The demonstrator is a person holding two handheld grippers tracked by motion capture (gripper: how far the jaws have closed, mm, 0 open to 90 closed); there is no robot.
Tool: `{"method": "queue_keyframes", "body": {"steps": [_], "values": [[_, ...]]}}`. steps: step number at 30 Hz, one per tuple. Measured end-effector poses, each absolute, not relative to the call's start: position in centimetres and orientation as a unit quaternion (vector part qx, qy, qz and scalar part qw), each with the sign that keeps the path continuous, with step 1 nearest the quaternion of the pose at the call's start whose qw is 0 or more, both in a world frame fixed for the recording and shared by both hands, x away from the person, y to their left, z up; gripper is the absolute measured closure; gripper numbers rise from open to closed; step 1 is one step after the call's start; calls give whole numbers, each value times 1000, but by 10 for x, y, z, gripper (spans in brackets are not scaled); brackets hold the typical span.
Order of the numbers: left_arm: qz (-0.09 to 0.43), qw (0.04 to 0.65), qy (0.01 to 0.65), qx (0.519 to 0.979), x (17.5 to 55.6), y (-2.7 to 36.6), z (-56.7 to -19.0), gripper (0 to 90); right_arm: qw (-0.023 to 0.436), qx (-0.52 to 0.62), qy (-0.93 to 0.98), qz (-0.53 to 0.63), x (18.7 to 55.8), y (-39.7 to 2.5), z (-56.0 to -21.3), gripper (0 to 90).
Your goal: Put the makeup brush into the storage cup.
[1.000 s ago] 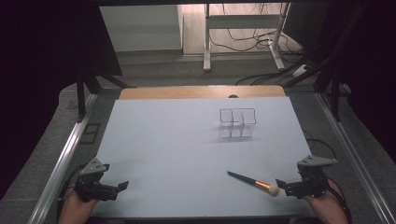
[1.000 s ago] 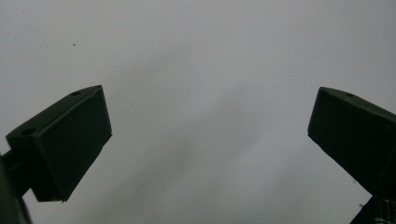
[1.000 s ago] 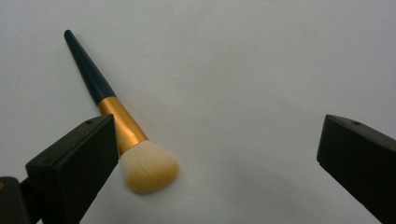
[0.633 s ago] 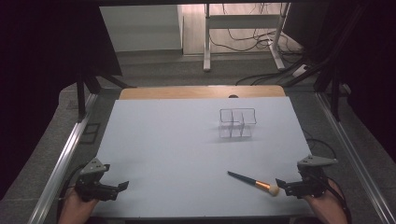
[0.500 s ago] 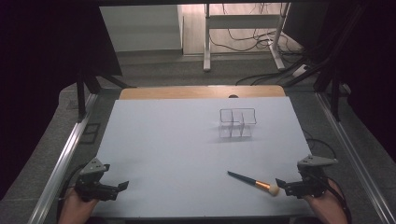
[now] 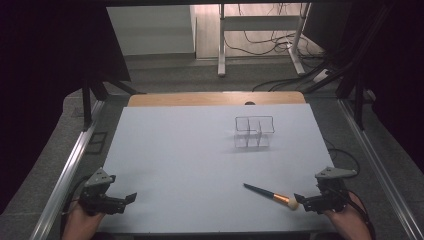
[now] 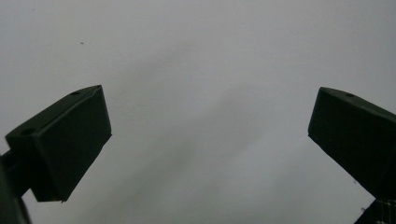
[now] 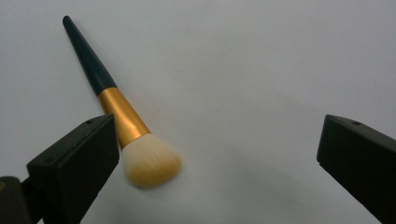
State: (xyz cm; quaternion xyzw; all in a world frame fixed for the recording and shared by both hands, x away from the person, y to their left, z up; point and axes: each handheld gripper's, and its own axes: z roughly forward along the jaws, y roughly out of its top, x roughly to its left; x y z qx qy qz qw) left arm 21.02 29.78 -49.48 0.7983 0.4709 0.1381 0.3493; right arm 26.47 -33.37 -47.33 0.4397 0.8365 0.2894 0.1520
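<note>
White table [image 6: 190, 165], 2 grippers at the near edge, 1 per hand. Left gripper [image 6: 131, 198] at the near left corner, jaws wide apart, nothing between them; in the left gripper view they hang over bare table surface. Right gripper [image 6: 298, 198] at the near right corner, jaws also wide apart and empty. Makeup brush [image 6: 270, 195] lies flat on the table just left of the right gripper, pale bristles [image 8: 150, 163] beside one jaw, dark handle [image 8: 86, 58] pointing away toward table centre. Clear plastic organizer [image 6: 254, 131] stands upright farther back, well apart from the brush.
</note>
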Motion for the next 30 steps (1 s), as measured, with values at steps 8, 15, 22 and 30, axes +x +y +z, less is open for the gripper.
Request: {"method": "queue_keyframes", "body": {"steps": [8,15,22,30], "values": [[140,348,470,799,210,298,-494,0,155,438,838,285,263,-332,-470,0],[143,355,474,793,210,299,-494,0,156,423,850,274,264,-329,-466,0],[130,355,459,804,212,294,-495,0,137,426,851,274,264,-325,-462,0],[135,344,442,817,212,288,-496,0,134,429,853,264,266,-327,-459,0]]}}
